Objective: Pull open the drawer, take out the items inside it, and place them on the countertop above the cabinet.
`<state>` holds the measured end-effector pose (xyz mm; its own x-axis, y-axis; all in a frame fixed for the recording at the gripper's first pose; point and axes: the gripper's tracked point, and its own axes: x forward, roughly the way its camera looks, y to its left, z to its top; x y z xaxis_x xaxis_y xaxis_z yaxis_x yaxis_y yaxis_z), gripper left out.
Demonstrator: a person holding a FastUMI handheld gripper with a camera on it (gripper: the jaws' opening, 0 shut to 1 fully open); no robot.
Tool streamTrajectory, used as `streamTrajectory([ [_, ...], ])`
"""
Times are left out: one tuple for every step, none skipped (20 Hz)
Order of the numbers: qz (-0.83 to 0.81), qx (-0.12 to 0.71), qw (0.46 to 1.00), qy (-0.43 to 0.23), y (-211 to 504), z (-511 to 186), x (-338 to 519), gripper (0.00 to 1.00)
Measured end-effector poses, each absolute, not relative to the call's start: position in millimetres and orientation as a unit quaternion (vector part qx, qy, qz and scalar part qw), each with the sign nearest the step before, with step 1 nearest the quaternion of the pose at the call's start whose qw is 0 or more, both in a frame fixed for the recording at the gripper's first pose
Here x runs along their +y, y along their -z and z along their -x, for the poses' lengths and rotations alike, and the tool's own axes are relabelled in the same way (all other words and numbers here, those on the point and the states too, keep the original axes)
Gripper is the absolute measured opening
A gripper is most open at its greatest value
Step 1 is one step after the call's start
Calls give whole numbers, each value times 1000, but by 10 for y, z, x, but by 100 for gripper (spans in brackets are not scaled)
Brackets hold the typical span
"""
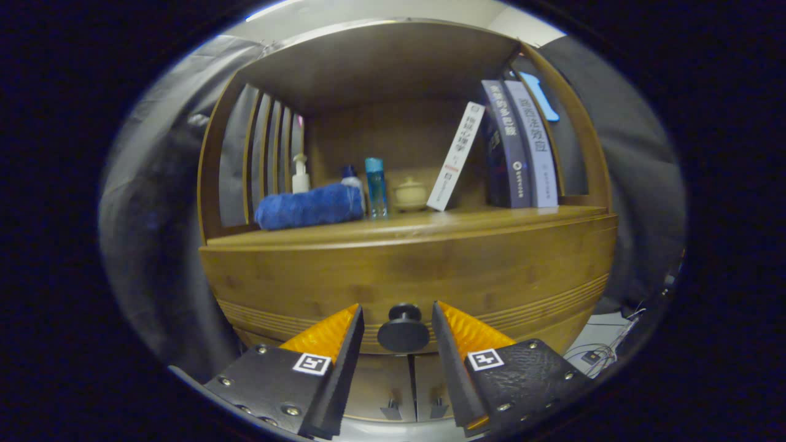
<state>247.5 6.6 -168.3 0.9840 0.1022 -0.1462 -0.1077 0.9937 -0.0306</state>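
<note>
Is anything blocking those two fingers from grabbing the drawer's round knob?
Nothing visible does. The knob sits in the open gap between the gripper fingers, on the closed drawer front, with neither finger seen touching it.

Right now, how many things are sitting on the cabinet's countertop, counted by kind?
Books: 3
Bottles: 3
Rolled blue towel: 1
Lidded jar: 1
Total: 8
The gripper is open around the drawer knob.
</note>
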Motion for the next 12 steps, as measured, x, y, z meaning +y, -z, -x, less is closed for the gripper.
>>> streamTrajectory([
  [35, 65, 997, -29, 1711, -2530, -16, 67],
  [38, 64, 997, -26, 1698, -2568, -53, 56],
  [24, 58, 998, -27, 1657, -2562, -64, 46],
  [3, 43, 999, -30, 1566, -2534, -25, 46],
  [-12, 35, 999, -37, 1505, -2554, -9, 46],
  [-15, 36, 998, -43, 1517, -2598, -13, 46],
  [-6, 50, 998, -49, 1578, -2636, -20, 46],
  [-5, 28, 998, -52, 1545, -2629, -9, 46],
  [1, 28, 998, -51, 1569, -2636, -24, 46],
  [5, 13, 999, -48, 1523, -2617, -25, 46],
  [15, 14, 999, -42, 1557, -2626, -18, 46],
  [40, 6, 999, -37, 1566, -2622, -16, 46],
])
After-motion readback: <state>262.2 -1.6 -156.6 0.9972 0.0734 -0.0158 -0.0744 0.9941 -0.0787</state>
